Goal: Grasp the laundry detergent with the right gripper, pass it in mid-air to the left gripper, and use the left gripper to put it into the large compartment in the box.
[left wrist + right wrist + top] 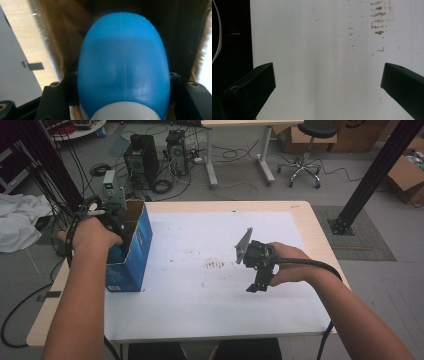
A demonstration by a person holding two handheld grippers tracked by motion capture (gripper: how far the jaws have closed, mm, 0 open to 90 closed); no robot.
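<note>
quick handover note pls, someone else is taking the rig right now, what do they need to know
Left tongs: shut on a blue egg-shaped thing with a white end, lowered into the open blue box at the table's left edge.
Right tongs: open, nothing between them, held above the white table near some brown marks.
Done: the blue thing is gripped and brought into the box.
Left: probably release it inside and lift the left hand out. How deep it sits in the box cannot be told.

A smooth egg-shaped plastic object [123, 67], centre frame, is bright blue with a white base; the open cardboard box [134, 251], left, is blue outside, brown inside.
</note>
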